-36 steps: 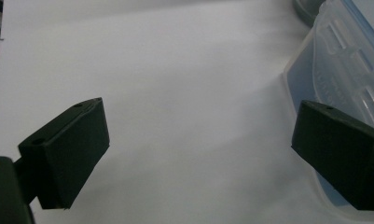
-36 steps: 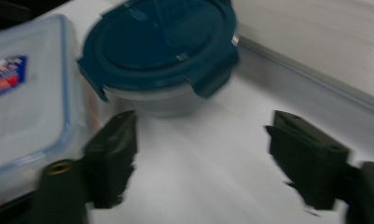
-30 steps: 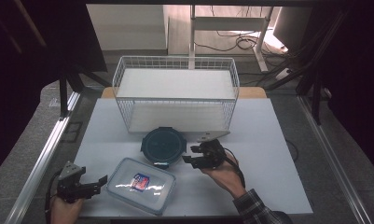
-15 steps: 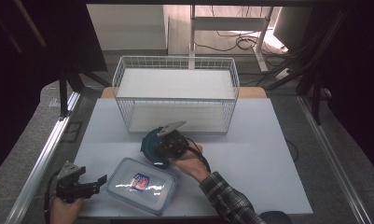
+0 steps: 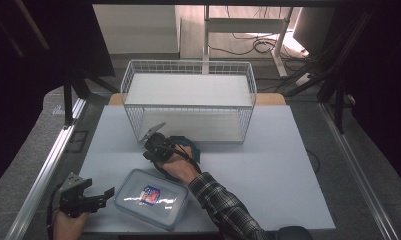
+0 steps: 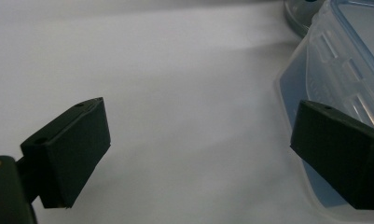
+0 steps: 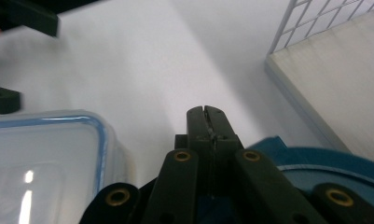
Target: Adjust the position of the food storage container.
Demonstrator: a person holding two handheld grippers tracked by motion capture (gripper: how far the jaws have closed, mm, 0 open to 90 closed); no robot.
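Observation:
My right gripper (image 5: 149,149) is shut with nothing between its jaws, which press flat together in the right gripper view (image 7: 207,113). It hovers over the left edge of a dark teal round lid (image 5: 195,151) (image 7: 315,163), just in front of the wire basket (image 5: 188,112). A clear rectangular container (image 5: 150,198) (image 7: 45,154) with a blue-rimmed lid lies at the front of the white table. At the front left, my left gripper (image 5: 107,194) is open (image 6: 198,140), low over the table and empty. The container's corner (image 6: 343,65) sits beside its right finger (image 6: 338,144).
The white wire basket (image 7: 334,42), with a pale board in its bottom, stands at the back middle of the table (image 5: 268,165). A metal rail (image 5: 48,160) runs along the table's left side. The person's checked sleeve (image 5: 223,205) reaches in from the bottom.
The right hand has swept left from the right of the round lid to its left edge, near the basket's front left corner. The left gripper has stayed put.

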